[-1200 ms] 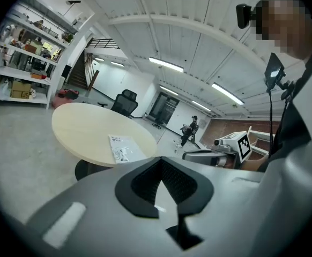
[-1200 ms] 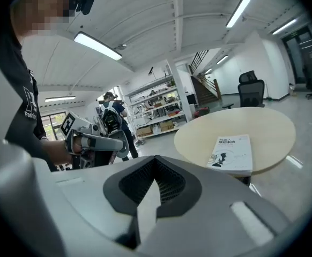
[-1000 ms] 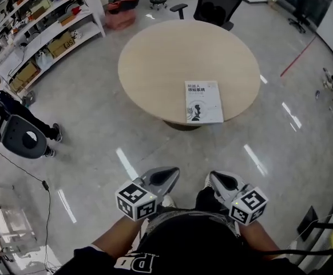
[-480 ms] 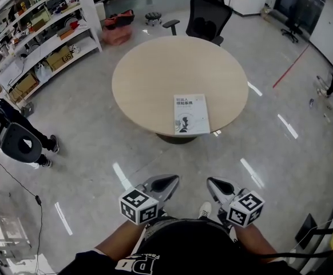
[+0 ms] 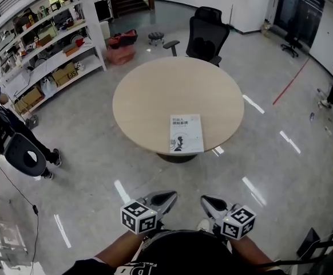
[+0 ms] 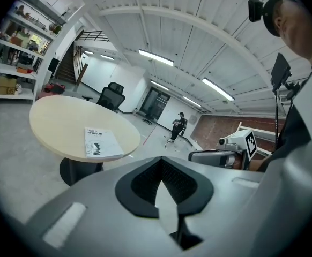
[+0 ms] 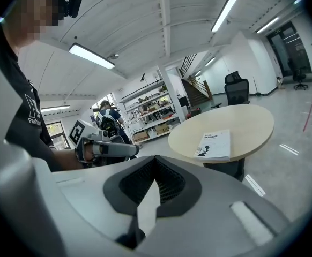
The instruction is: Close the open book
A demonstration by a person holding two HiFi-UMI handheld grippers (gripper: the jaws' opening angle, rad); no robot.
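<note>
Round tan table with white book, cover title illegible

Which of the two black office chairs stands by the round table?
The office chair with armrests, right at the table's far edge. The other chair stands far off across the floor at the upper right.

White book, closed, cover up, flat near round table edge

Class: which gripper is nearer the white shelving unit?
Left. The left gripper is far from the shelving unit but on its side; the right gripper sits beyond the left one, farther away.
</note>
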